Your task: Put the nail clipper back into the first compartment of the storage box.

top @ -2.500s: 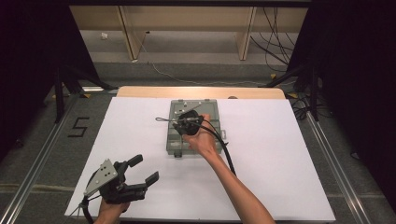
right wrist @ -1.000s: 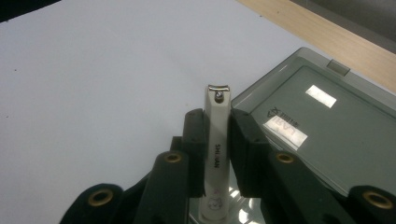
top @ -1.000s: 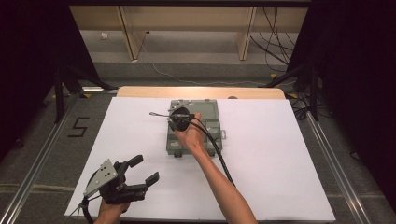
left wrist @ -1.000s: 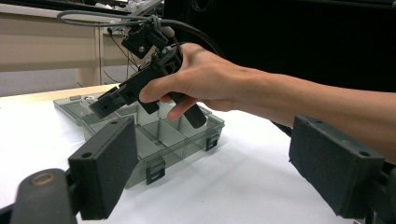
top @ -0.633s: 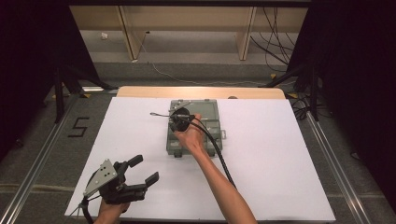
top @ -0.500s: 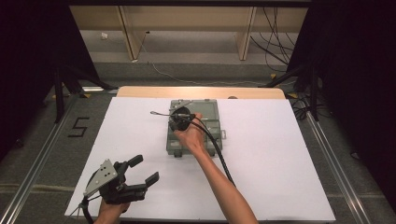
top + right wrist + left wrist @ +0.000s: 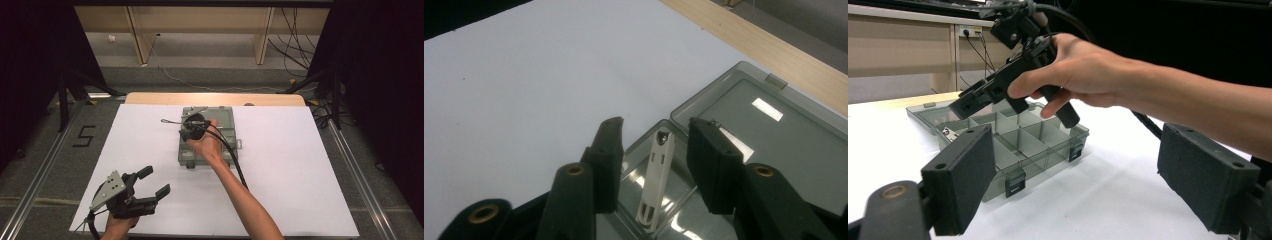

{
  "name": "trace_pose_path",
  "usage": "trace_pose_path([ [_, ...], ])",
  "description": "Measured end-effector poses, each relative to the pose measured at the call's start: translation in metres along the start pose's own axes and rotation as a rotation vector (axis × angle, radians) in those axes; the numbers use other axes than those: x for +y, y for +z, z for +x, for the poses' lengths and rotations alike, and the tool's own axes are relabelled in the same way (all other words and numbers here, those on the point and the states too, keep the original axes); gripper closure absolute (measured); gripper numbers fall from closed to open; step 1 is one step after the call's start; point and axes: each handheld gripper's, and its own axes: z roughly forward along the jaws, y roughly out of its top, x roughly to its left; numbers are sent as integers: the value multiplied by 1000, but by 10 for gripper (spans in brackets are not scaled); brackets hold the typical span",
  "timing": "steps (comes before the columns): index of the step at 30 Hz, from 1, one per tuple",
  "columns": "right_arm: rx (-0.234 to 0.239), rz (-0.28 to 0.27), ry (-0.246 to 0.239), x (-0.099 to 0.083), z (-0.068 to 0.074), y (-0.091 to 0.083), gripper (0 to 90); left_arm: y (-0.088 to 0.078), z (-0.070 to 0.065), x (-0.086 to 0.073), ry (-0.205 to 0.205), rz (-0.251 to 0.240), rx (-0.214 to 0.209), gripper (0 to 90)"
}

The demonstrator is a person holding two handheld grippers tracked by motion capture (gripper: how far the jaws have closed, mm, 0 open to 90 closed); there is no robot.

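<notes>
1. High view: the white table surface (image 7: 300,165) carries one grey compartment box (image 7: 227,131), lid laid open toward the far edge, near the table's middle.
2. The right hand (image 7: 205,145) holds the right gripper (image 7: 192,131) over the left part of the box, nose tilted down into a corner compartment. The left gripper (image 7: 155,182) rests near the front left of the table, well apart from the box.
3. Left gripper view: the left gripper (image 7: 1073,185) has its jaws spread wide with nothing between them. It takes no part in the present step.
4. Right gripper view: the right gripper (image 7: 654,155) has jaws that have just been opening. They stand partly apart, and neither pad presses on anything.
5. A white clip (image 7: 655,182) leans upright in the corner compartment beside the hinge of the lid (image 7: 764,120), between the jaws but clear of both pads.
6. Judged step: release of the clip into its compartment.
7. To do it well: widen the jaws until both pads are visibly clear of the clip. Then lift straight back along the gripper's own axis, so that neither pad drags the clip or catches the compartment wall.
8. Confirm that the clip settles inside the same compartment and does not tip over a divider.
</notes>
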Motion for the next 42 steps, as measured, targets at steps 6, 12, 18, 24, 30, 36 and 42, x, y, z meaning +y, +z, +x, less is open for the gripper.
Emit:
trace_pose_path([
  [6,44,9,-9,4,0,-18,449,0,0,0,0,-1,1,150],
  [12,52,-47,-17,3,0,-35,404,1,0,0,0,-3,-1,151],
  [18,79,-55,-52,4,3,-53,376,1,0,0,3,2,4,151],
  [24,106,-82,-88,3,10,-68,355,1,1,-1,6,2,4,151],
  [30,112,-116,-116,0,18,-80,346,2,5,1,63,-16,2,151],
  [36,114,-131,-127,-4,21,-90,337,1,1,-1,3,-3,0,151],
  [42,126,-146,-122,-13,22,-102,324,2,1,-1,11,-6,1,151],
])
